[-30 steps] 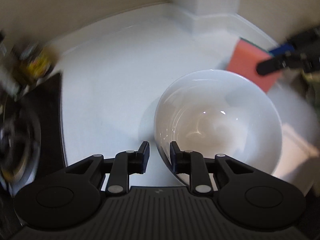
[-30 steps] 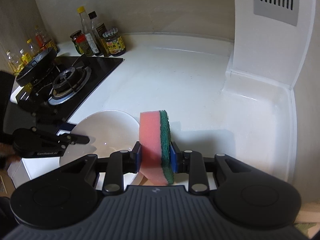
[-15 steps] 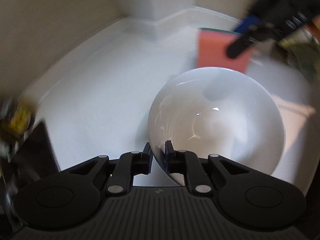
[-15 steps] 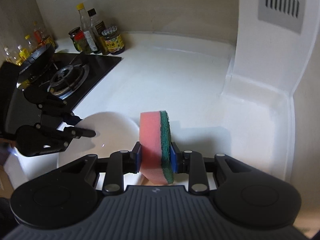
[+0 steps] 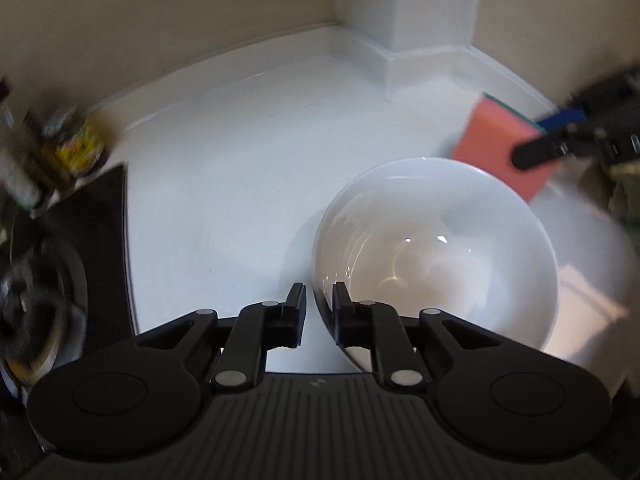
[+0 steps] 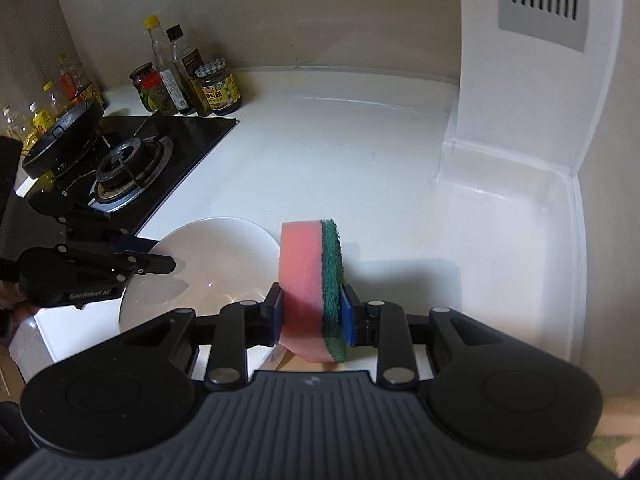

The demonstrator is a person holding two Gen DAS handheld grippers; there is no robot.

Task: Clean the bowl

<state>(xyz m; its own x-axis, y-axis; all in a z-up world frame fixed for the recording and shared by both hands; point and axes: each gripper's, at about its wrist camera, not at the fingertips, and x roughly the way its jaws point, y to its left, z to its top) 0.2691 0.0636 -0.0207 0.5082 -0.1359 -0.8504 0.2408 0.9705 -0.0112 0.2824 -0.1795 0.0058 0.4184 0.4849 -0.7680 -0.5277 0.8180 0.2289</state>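
A white bowl (image 5: 436, 256) sits on the white counter. My left gripper (image 5: 319, 300) is shut on its near-left rim, one finger inside and one outside. In the right wrist view the bowl (image 6: 216, 264) lies at lower left with the left gripper (image 6: 160, 264) on its left edge. My right gripper (image 6: 312, 304) is shut on a pink sponge with a green scouring side (image 6: 312, 276), held upright just right of the bowl. The sponge (image 5: 496, 148) also shows beyond the bowl's far right rim in the left wrist view.
A black gas hob (image 6: 132, 164) with a dark pan (image 6: 60, 136) stands at the left. Sauce bottles and jars (image 6: 188, 80) stand at the back. A white pillar with a vent (image 6: 532, 52) rises at the right, with a raised counter lip (image 6: 576, 240).
The left wrist view swung right and then back left, with the bowl still gripped. The sponge stays clamped beside the bowl, now a little further right of it.
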